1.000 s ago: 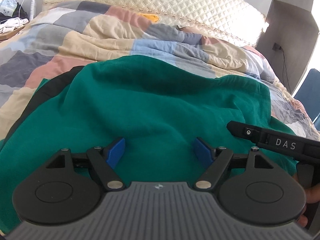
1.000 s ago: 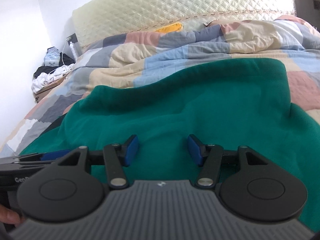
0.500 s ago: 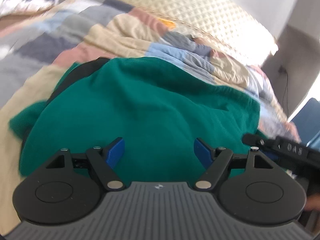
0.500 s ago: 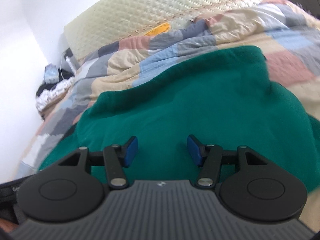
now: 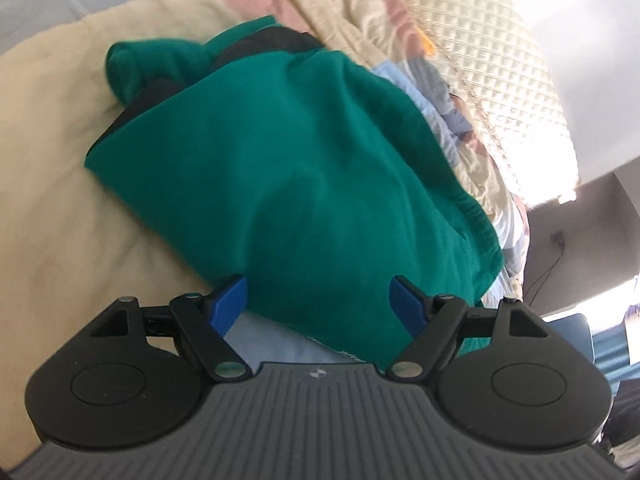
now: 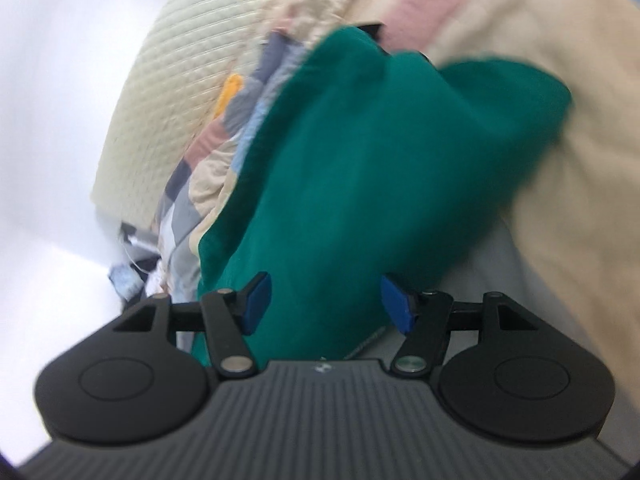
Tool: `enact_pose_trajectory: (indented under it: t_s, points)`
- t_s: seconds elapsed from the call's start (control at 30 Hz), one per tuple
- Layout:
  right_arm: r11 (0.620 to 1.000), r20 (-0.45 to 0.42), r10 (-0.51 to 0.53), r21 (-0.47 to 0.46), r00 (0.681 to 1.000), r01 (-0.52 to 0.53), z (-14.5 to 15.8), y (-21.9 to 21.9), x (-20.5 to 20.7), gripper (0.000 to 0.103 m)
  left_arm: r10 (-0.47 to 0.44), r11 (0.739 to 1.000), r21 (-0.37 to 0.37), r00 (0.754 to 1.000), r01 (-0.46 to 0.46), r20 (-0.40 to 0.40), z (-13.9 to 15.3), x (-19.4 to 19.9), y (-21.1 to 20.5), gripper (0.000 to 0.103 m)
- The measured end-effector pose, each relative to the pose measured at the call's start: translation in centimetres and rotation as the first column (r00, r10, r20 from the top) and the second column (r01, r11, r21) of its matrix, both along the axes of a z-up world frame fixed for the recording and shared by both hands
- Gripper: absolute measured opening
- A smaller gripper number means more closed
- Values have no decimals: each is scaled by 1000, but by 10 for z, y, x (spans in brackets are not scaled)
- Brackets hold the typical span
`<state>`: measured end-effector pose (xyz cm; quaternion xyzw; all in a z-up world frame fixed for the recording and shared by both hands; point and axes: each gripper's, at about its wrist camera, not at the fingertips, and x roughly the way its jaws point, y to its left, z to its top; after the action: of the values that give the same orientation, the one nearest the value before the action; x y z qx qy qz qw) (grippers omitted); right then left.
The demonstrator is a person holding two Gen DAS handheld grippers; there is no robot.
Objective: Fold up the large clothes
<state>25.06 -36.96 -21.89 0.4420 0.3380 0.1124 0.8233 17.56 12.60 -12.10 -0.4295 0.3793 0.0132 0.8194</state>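
Note:
A large green garment [image 5: 288, 168] with a black inner part [image 5: 260, 42] lies folded on the patchwork quilt. It also fills the right wrist view [image 6: 380, 168], which is blurred. My left gripper [image 5: 318, 306] is open, its blue pads standing apart over the garment's near edge. My right gripper [image 6: 326, 300] is open too, its pads on either side of the garment's near end. Neither gripper holds cloth.
The patchwork quilt [image 5: 52, 184] covers the bed around the garment. A quilted cream headboard [image 5: 500, 64] stands behind. A grey wall panel with a socket and cable [image 5: 556, 240] is at the right. Clutter [image 6: 132, 256] lies beside the bed.
Both grippers have swung apart and rolled, the left view tilting one way and the right the other. The garment now looks smaller and bunched. Both grippers stay open.

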Motion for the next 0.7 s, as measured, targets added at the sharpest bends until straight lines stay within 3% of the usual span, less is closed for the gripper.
enact_pose_trajectory:
  t_s: [0.07,0.1,0.23,0.4,0.53,0.6,0.7]
  points:
    - [999,-30,-13,34,999,14,-6,1,3,74,13,1000,-14,999,-13,-33,-4,0,1,84]
    - [998,-45,-20,58,999,22,-10,2,4,86,24,999,-26,998,-26,-58,-7,0,3,84]
    - [992,-91,-12,127,996,23,-24,4,13,87,61,986,-146,991,-79,-123,-28,-1,14,85]
    - [966,-193,-59,236,979,105,-52,2,25,87,173,938,-286,979,-198,-109,-45,-2,32,86]
    - [940,-164,-149,282,975,192,-57,-3,27,87,249,896,-359,965,-260,-78,-59,-1,41,85]
    - [938,-135,-196,262,971,226,-55,-6,29,87,261,893,-362,963,-266,-64,-61,1,40,84]
    - [936,-132,-216,252,967,244,-60,-9,38,83,242,925,-298,970,-236,-18,-58,4,31,84]
